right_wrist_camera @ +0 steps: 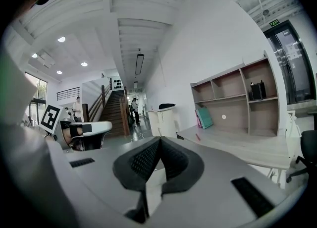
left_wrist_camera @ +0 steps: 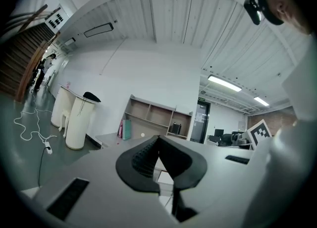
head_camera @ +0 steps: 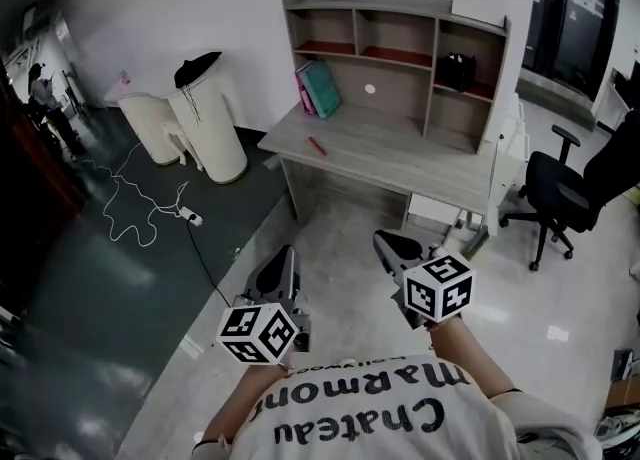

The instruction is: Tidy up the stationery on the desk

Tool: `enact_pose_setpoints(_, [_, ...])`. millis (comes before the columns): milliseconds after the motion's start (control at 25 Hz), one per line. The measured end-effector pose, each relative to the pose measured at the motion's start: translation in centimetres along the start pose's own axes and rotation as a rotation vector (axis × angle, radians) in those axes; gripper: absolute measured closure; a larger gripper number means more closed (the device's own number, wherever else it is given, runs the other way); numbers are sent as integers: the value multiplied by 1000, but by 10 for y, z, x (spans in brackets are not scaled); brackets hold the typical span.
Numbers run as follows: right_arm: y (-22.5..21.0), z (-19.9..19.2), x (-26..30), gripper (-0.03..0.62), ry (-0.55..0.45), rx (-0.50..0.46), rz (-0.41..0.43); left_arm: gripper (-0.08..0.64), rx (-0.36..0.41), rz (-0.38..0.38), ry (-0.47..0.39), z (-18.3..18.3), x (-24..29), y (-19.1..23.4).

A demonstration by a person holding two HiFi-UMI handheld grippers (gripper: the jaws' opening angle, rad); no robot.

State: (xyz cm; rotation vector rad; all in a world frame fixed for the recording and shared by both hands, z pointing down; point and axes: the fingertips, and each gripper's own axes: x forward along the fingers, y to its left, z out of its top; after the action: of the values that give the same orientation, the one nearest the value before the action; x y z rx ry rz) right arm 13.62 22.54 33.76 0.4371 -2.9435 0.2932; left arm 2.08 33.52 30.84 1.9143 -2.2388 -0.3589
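You are standing well apart from the desk, with nothing in hand. The left gripper (head_camera: 278, 273) and the right gripper (head_camera: 398, 253) hang close to your body, and each has its jaws together at the tips with nothing between them.

The stationery lies far ahead. A red pen (head_camera: 316, 145) lies loose on the left part of the tabletop (head_camera: 420, 163). Beyond it, teal and pink books (head_camera: 318, 88) lean in the lower left bay of the shelf unit (head_camera: 400, 8).

The main risk is arriving with the jaws closed. Pads pressed shut against a thin pen would likely push it, and it could roll off the near left edge. Part them before you reach in.

The pen is slim and lies flat, so a grip taken too high may slip off it or scrape the tabletop. Come down across its length, not along it.

Watch your path too:

- A white cable (head_camera: 130, 210) trails over the dark floor on the left.
- An office chair (head_camera: 560, 193) stands near the desk's right end.

Either one could catch a foot or an elbow.

The books are leaning, so a nudge could tip them flat.
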Motion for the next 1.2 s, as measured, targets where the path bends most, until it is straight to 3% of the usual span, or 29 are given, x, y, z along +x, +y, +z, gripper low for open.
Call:
enact_pose_setpoints(320, [-18,12,56,578,-13,15,-25,545,-16,22,2,9,28,58])
enact_pose_setpoints(720, [-15,-15,93,578,94,-16,4,545,-63,8,39,-11,43,84])
enact_pose_setpoints(960, [-36,8,105,578,61,-13,-38,545,-85,36,31,1,42,108])
enact_pose_setpoints(1200, [-39,-2,108,578,83,7,-55,545,-111,38,33,-6,42,123])
